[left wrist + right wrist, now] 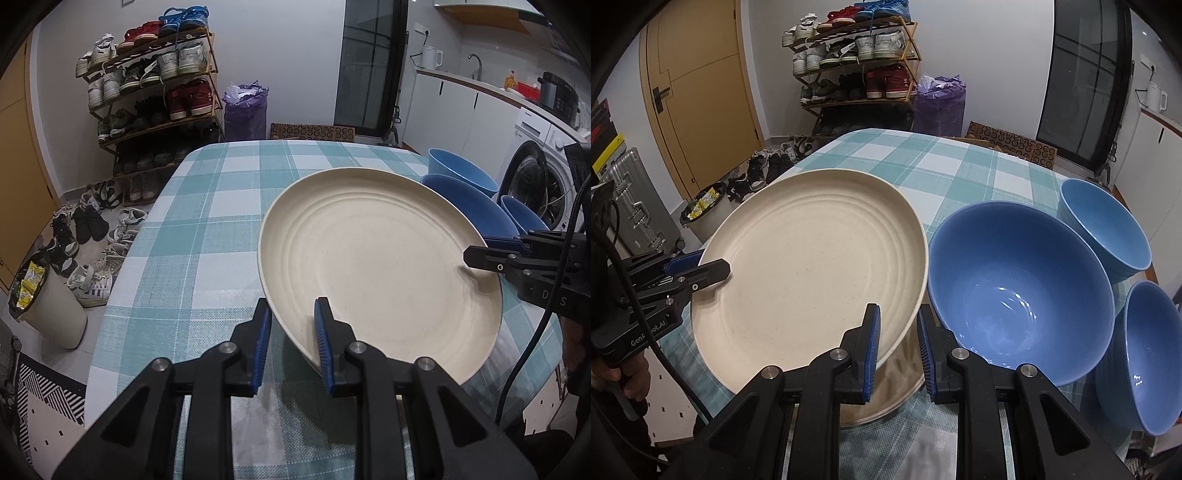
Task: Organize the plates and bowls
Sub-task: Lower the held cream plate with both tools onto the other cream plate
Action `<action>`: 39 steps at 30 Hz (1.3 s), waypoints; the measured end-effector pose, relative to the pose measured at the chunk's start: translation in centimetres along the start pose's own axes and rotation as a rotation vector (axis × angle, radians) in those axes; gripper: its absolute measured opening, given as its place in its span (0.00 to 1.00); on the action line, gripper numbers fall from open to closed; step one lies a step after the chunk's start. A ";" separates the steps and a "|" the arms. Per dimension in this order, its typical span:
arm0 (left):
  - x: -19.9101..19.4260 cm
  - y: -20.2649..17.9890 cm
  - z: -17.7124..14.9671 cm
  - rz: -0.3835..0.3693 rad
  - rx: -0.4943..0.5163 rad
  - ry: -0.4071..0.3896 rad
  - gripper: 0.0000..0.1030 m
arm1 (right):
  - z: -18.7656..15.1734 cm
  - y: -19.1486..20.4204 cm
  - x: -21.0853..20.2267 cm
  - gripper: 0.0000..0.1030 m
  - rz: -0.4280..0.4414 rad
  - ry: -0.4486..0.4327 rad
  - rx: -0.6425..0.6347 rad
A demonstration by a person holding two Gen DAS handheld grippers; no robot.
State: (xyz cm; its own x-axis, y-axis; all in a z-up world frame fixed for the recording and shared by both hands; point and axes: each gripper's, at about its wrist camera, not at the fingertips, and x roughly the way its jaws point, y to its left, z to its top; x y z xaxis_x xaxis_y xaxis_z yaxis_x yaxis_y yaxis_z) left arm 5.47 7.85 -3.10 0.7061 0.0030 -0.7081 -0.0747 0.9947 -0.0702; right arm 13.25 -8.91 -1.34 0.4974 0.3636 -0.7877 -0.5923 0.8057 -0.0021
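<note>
A cream ridged plate (369,258) hangs tilted above the checked tablecloth, held from two sides. My left gripper (291,308) is shut on its near rim, and in the right wrist view the left gripper (720,267) clamps the plate's left edge. My right gripper (897,310) is shut on the same plate (812,266) at its right rim; the left wrist view shows the right gripper (476,254) biting that edge. A second cream plate (886,398) lies on the cloth under the held one. Three blue bowls stand to the right: a large bowl (1015,288) and two smaller bowls (1104,225) (1145,354).
The table (221,206) drops off at its left and far edges. On the floor to the left are a white bin (48,306) and loose shoes. A shoe rack (155,92) and purple bag (245,110) stand by the far wall, a washing machine (539,177) at right.
</note>
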 end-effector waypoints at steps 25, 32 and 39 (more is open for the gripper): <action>1.5 -0.1 -0.8 -0.004 0.002 0.040 0.21 | -2.0 -0.1 0.9 0.20 -0.002 0.035 0.023; 2.1 -0.3 -1.1 -0.001 0.006 0.050 0.21 | -2.2 -0.3 1.5 0.20 -0.007 0.044 0.028; 2.9 -0.8 -1.5 0.006 0.017 0.065 0.21 | -2.6 -0.4 1.9 0.20 -0.023 0.053 0.025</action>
State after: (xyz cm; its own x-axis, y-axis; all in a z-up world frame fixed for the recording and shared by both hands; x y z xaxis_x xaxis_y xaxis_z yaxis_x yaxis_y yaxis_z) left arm 6.53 6.95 -6.10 0.6582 0.0025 -0.7528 -0.0663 0.9963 -0.0547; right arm 12.81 -9.78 -4.48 0.4760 0.3195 -0.8193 -0.5642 0.8256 -0.0059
